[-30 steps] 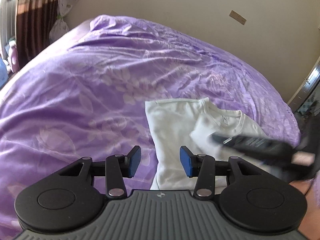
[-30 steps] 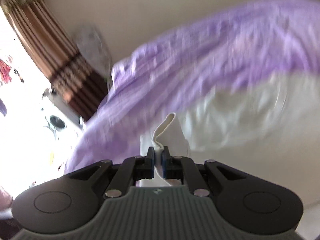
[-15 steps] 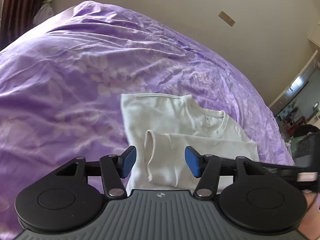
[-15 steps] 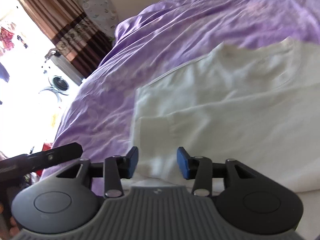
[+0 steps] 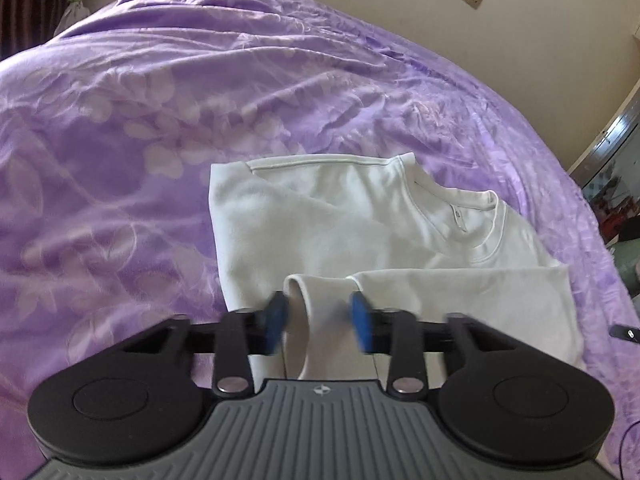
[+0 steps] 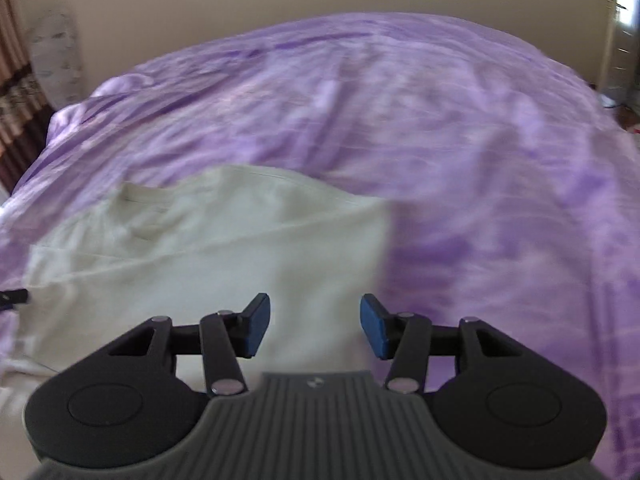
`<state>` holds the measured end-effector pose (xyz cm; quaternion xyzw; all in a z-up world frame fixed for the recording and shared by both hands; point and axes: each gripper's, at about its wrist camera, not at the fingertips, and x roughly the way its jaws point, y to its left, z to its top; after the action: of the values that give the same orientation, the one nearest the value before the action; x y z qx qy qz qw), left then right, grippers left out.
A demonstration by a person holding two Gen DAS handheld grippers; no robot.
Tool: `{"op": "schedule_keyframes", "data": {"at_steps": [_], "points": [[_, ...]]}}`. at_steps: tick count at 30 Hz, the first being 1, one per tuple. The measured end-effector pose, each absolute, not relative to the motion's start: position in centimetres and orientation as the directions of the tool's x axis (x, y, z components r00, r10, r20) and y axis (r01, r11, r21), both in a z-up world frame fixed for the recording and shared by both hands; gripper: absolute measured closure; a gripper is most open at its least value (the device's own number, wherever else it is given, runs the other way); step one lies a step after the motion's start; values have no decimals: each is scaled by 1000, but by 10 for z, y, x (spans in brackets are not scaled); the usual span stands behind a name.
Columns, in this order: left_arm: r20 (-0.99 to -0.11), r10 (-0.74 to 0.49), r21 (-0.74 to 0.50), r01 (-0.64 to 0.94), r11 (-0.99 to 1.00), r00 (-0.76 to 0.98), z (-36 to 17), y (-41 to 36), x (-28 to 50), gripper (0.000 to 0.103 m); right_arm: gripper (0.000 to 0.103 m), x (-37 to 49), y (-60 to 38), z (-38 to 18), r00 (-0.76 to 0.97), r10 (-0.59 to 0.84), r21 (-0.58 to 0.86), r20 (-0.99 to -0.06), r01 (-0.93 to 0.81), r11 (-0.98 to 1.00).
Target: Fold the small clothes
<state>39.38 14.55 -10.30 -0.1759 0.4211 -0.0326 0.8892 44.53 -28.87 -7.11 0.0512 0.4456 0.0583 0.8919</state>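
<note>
White shirt (image 5: 360,240) lay near bed's (image 5: 160,120) near edge, sleeve newly folded across | left gripper (image 5: 318,322) had dropped, jaws closing around cuff (image 5: 316,304), not yet pinching | right gripper (image 6: 314,326) had released, opening, empty | next fold beginning.

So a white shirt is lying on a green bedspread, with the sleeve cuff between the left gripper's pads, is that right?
Not quite: the bedspread is purple, not green, as the left wrist view shows. The rest holds: the white shirt lies on it, and the sleeve cuff sits between the pads of the left gripper, whose jaws are closing.
</note>
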Motion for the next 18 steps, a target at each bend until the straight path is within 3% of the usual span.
{"op": "schedule_keyframes", "data": {"at_steps": [1,3,9,14,16,17,18], "points": [[-731,-197,-328,-84,941,653,-101,144,393,89,56,441,-302,-75,587,150,146,-795,-56,988],[-721,-193,-309,-60,949,665,-95,140,392,95,56,431,-320,-85,566,164,154,-808,-66,986],[-697,-166,-262,-32,965,697,-66,125,386,98,55,399,-311,-114,486,189,73,-853,-247,966],[-603,-206,-275,42,961,770,-6,110,373,98,55,391,-287,-128,507,129,-58,-852,-336,940],[-582,-202,-257,58,965,788,13,108,371,98,69,392,-283,-129,535,86,-115,-840,-331,937],[-590,-182,-238,46,970,787,16,109,373,98,99,394,-283,-129,543,75,-124,-836,-319,940],[-612,-154,-217,23,976,776,14,111,376,98,101,396,-286,-128,539,67,-118,-840,-302,946]]}}
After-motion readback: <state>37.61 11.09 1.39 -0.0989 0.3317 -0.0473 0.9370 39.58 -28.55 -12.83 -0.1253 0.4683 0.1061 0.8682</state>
